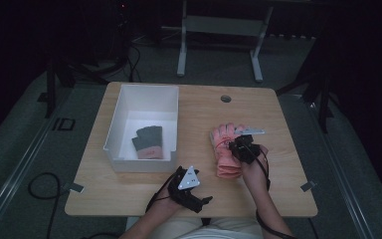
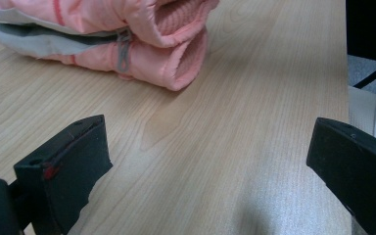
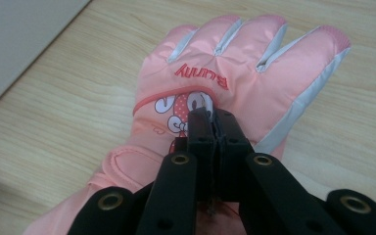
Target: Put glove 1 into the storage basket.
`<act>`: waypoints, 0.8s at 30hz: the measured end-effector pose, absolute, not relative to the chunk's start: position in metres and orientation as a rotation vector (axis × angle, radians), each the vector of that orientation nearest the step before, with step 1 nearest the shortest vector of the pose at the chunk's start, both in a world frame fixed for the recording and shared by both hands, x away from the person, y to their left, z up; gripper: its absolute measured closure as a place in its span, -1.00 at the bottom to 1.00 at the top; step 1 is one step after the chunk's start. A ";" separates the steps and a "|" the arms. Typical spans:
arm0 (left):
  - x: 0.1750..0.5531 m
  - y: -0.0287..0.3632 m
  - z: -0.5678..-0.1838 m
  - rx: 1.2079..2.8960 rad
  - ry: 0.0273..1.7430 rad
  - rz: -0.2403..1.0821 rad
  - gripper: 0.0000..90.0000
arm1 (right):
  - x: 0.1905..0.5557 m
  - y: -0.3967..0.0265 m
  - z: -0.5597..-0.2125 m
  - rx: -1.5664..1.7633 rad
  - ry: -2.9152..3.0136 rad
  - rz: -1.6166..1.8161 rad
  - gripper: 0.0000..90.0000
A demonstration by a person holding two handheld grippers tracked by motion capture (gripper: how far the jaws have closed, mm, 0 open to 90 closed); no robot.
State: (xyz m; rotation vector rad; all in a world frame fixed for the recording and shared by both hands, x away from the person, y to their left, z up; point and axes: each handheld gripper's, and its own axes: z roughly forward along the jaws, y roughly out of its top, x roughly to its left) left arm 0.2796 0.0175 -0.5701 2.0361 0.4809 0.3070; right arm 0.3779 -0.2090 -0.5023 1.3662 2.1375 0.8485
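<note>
Pink glove lay right of the white bin.
The left gripper [image 1: 195, 195] rested with jaws released near the table's [image 1: 199, 109] front edge; the right gripper [image 3: 214, 117] was clenched shut atop the pink glove [image 1: 225, 144]. Soft, light and padded, the glove probably lifts best by pinching its cuff or back fabric.

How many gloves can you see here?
3: two pink gloves stacked on the table under the right tool, one grey glove in the white bin. More may lie hidden.

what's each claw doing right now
left claw: open, holding nothing
right claw: shut, tips on the pink padded fabric glove; a pinch of fabric cannot be told
</note>
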 end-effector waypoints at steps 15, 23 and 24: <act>0.280 0.017 -0.562 2.032 0.477 0.376 -0.93 | 0.375 -0.216 -0.492 1.306 2.154 0.942 0.15; 0.282 0.020 -0.554 1.996 0.517 0.369 -0.90 | 0.369 -0.232 -0.474 1.248 2.185 1.063 -0.57; 0.283 0.019 -0.550 1.987 0.530 0.356 -0.90 | 0.368 -0.236 -0.472 1.244 2.183 1.087 -0.66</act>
